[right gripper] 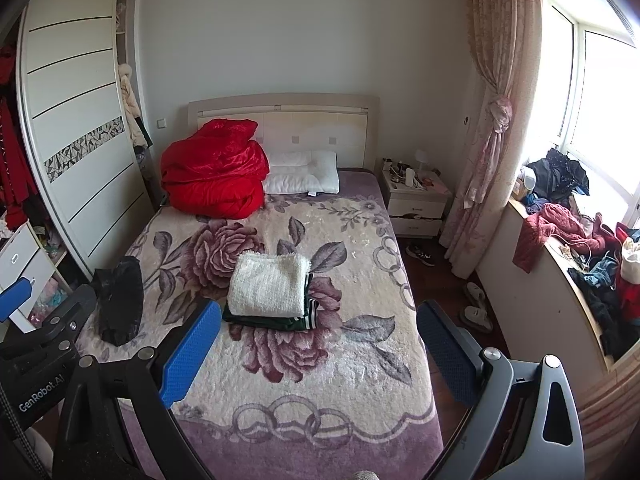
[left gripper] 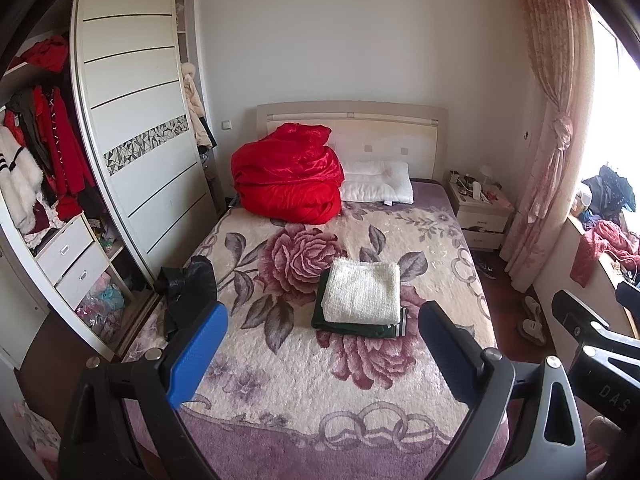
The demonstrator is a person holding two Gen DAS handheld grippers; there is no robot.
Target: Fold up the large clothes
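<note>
A folded white fuzzy garment (left gripper: 362, 292) lies on top of a folded dark green garment (left gripper: 352, 326) in the middle of the floral bed cover (left gripper: 288, 364). Both show in the right wrist view too, the white one (right gripper: 267, 284) above the green one (right gripper: 276, 320). A crumpled black garment (left gripper: 188, 288) lies at the bed's left edge, also in the right wrist view (right gripper: 118, 300). My left gripper (left gripper: 320, 356) is open and empty, held back from the bed's foot. My right gripper (right gripper: 316, 352) is open and empty beside it.
A red quilt (left gripper: 288, 176) and a white pillow (left gripper: 378, 182) sit by the headboard. An open wardrobe (left gripper: 132, 120) stands left. A nightstand (right gripper: 416, 200), a curtain (right gripper: 488, 128), slippers (right gripper: 476, 308) and a clothes-covered window ledge (right gripper: 568, 240) are right.
</note>
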